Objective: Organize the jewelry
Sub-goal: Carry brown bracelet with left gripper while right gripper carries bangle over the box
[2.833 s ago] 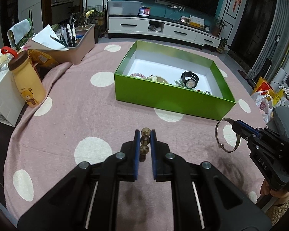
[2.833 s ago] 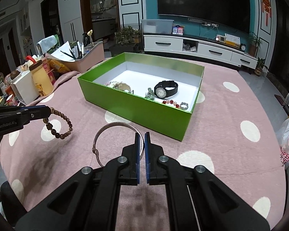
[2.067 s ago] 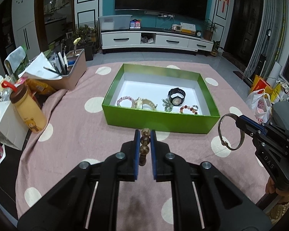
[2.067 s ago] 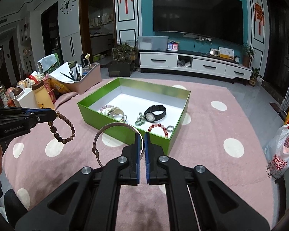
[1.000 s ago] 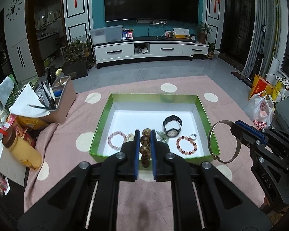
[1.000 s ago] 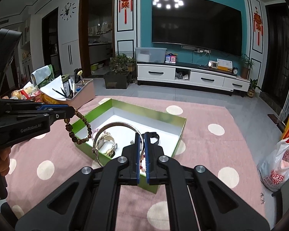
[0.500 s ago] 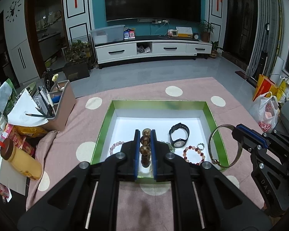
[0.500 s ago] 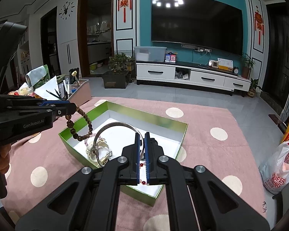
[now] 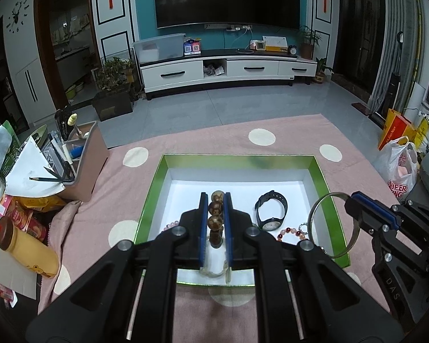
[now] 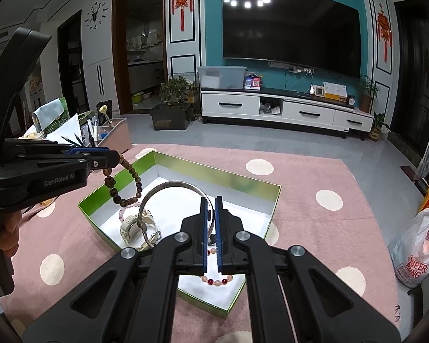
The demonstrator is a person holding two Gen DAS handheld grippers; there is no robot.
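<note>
your left gripper (image 9: 215, 200) pinches the wooden bead bracelet (image 10: 125, 181) between its blue pads, with several beads stacked in the gap and the rest of the loop hanging free below the tips. that pinch on only a few beads lets the strand dangle clear, so it should fall as a loop when let go.

your right gripper (image 10: 211, 203) has its fingers pressed together on the rim of the silver bangle (image 10: 168, 200), the hoop standing out to the left of the tips. a grip on the thin edge suits a rigid ring, as it cannot be pinched across.

both pieces hang over the open green box (image 9: 324, 188), which sits on the pink dotted cloth (image 9: 286, 131). inside it lie a black watch (image 9: 271, 208), a red bead bracelet (image 9: 293, 232), a pale pink bead bracelet (image 10: 125, 210) and a cream watch (image 10: 134, 228).

judgement: you are at the carry-over stage, with release not yet done. the white floor is bare toward the far wall; set down there so the strands do not tangle with the pieces already in place. the bangle hangs over the cream watch, so a drop there may knock it.
</note>
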